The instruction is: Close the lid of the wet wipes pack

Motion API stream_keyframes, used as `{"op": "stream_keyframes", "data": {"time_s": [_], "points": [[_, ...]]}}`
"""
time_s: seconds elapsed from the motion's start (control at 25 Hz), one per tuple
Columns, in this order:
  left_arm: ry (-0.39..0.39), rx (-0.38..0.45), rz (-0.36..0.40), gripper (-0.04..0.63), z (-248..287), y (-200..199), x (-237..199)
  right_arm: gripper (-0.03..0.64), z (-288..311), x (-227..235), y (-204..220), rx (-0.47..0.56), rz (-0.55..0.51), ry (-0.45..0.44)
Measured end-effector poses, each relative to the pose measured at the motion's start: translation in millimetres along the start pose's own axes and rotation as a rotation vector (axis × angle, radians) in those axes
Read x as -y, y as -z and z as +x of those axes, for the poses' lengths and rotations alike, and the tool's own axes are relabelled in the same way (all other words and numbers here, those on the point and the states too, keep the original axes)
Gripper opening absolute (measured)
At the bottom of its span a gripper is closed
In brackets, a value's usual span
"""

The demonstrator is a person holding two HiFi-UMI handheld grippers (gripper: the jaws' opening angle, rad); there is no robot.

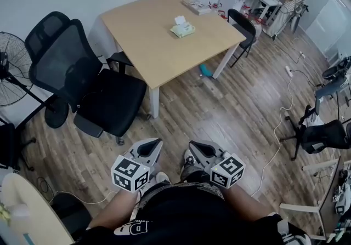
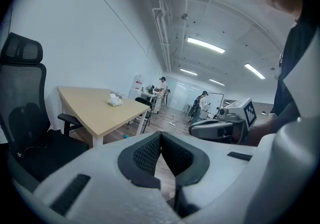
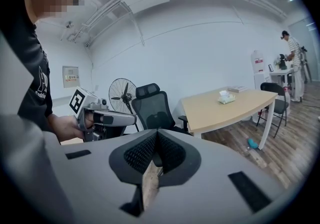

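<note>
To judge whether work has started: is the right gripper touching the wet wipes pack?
Apart. The head view shows the right gripper near the person, with floor between it and the table bearing the wet wipes pack.

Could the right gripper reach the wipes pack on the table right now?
Probably not yet: the right gripper is held close to the person's body, while the wipes pack lies on the table across open floor. Nothing seems to block the walk over.

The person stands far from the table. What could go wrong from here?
The black office chair stands close to the near side of the table and may hinder the approach. The wet wipes pack lies loose on the table; pressing its lid could slide it away.
</note>
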State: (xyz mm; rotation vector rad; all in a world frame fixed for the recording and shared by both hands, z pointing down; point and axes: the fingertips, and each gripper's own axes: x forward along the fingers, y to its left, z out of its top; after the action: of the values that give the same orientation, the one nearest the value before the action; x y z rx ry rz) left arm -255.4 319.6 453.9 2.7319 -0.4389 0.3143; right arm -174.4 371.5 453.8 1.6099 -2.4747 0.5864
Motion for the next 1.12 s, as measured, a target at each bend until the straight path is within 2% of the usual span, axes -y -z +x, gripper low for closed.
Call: {"op": "stream_keyframes", "data": {"time_s": [0.32, 1.12], "points": [[0.012, -0.024, 0.000, 0.017, 29.3, -3.4, -10.4, 0.005, 7.8, 32.2, -9.7, 0.022, 0.024, 0.020], [-0.025, -0.049, 0.064, 0.017, 179.2, -93.8, -51.6, 0.005, 44.7, 194.0, -92.0, 0.083, 0.033, -0.037]]}}
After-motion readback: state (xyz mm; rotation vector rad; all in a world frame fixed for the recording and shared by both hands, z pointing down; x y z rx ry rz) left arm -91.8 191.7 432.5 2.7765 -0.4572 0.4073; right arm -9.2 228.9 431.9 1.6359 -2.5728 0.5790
